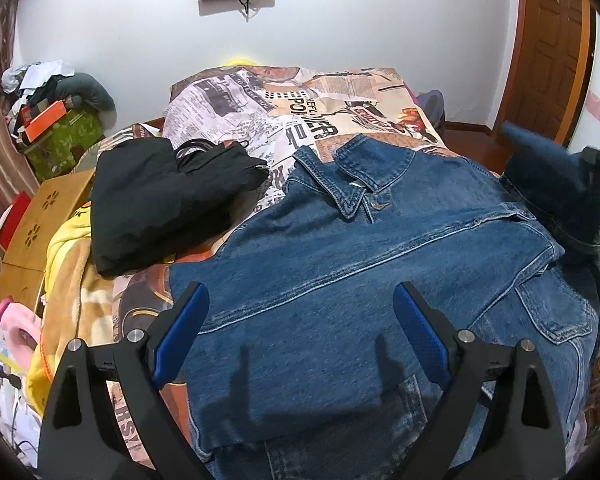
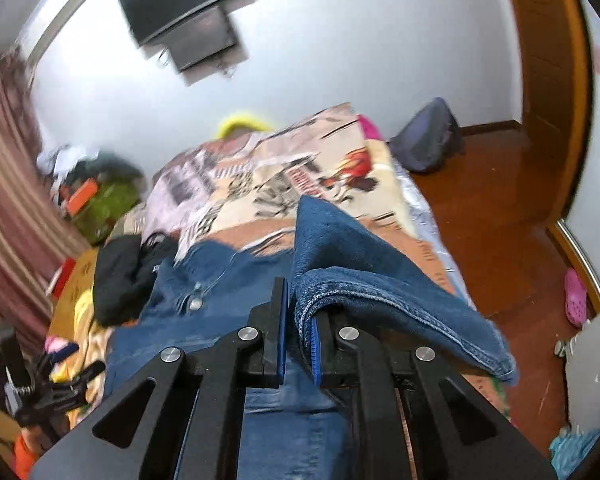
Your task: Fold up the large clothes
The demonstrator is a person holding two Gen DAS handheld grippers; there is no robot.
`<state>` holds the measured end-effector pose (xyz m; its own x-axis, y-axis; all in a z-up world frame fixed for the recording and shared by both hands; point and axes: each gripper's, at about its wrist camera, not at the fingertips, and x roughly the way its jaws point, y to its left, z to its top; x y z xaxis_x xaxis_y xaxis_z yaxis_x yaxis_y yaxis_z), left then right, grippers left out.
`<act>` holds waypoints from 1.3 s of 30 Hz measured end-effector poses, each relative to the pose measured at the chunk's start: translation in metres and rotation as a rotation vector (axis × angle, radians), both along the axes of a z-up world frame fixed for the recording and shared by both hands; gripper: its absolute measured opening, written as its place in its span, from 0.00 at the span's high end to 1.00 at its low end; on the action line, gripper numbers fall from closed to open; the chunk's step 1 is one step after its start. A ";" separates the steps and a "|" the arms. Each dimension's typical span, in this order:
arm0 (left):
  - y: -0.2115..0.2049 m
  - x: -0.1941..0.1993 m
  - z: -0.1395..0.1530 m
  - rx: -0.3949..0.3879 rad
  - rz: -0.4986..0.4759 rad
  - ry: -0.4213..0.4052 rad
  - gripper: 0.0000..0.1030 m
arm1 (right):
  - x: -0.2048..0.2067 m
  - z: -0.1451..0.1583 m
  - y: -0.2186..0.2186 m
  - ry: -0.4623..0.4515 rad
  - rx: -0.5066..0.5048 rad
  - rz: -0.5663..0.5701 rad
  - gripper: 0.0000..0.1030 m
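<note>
I have the jacket point(image 1: 340, 248) spread front-up on the bed point(image 1: 260, 120), collar toward the far wall, so its seams give me straight lines to fold along. My right hand-held gripper point(image 2: 300, 320) is clenched on the sleeve point(image 2: 360, 264), the blue pads pinching the denim near the cuff point(image 2: 440, 332), which drapes over the right side of the fingers. I judge I hold it there because the cuff end lets me carry the whole sleeve across the body in one sweep. My left hand-held gripper point(image 1: 300, 332) hangs released above the jacket's lower half, jaws wide with nothing between them, ready, I think, to pin the cloth while the sleeve comes over.

The left view shows the whole jacket lying flat, its collar and buttons, and the black garment point(image 1: 160, 204) just beside its shoulder; the lifted sleeve appears only at its right edge. The right view, blurred, shows the grip itself close up, plus the wooden floor point(image 2: 500, 220) beside the bed, which the left view barely catches.
</note>
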<state>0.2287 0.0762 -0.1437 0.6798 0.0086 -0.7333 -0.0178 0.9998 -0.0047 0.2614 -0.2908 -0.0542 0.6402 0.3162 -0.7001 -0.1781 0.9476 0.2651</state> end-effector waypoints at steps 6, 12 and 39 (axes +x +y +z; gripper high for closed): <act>0.008 -0.006 -0.004 0.002 0.004 0.009 0.09 | -0.002 -0.034 0.041 0.099 -0.029 0.110 0.92; 0.011 -0.010 -0.010 -0.005 0.010 0.025 0.09 | -0.009 -0.058 0.062 0.170 -0.092 0.158 0.91; -0.016 -0.003 -0.009 0.015 -0.032 0.022 0.09 | -0.026 -0.014 -0.029 0.090 -0.090 -0.181 0.51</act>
<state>0.2262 0.0598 -0.1523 0.6633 -0.0015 -0.7484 0.0138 0.9999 0.0103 0.2352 -0.3201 -0.0687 0.6146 0.1357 -0.7771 0.0176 0.9825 0.1855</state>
